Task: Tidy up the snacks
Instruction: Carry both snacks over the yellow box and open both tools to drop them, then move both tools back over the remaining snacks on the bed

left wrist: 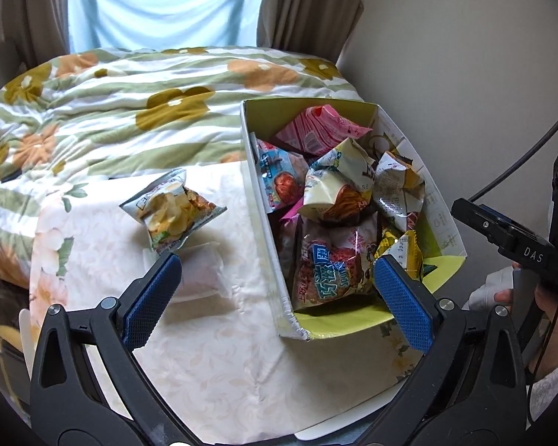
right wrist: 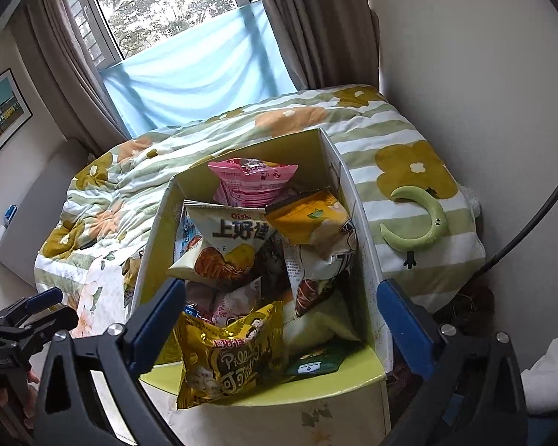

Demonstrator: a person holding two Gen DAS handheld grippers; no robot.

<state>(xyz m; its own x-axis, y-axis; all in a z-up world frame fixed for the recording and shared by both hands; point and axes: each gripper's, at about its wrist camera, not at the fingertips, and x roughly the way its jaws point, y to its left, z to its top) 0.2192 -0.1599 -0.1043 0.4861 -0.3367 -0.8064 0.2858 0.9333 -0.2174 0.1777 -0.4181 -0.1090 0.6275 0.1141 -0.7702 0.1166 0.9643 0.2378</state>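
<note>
A cardboard box [left wrist: 258,200] with a yellow-green inside stands on the table and holds several snack bags, also seen in the right wrist view [right wrist: 357,223]. A chip bag [left wrist: 171,210] lies on the tablecloth left of the box, with a flat white packet [left wrist: 204,275] in front of it. My left gripper [left wrist: 279,293] is open and empty, straddling the box's near left wall. My right gripper [right wrist: 282,319] is open and empty above the box's near end, over a yellow foil bag [right wrist: 230,353]. A pink bag [right wrist: 249,182] sits at the box's far end.
A floral quilt [left wrist: 111,104] covers the bed behind the table. A green crescent toy [right wrist: 420,223] lies on the quilt right of the box. Wall stands close on the right, curtains and a window behind. The right gripper's body [left wrist: 517,245] shows at the right edge.
</note>
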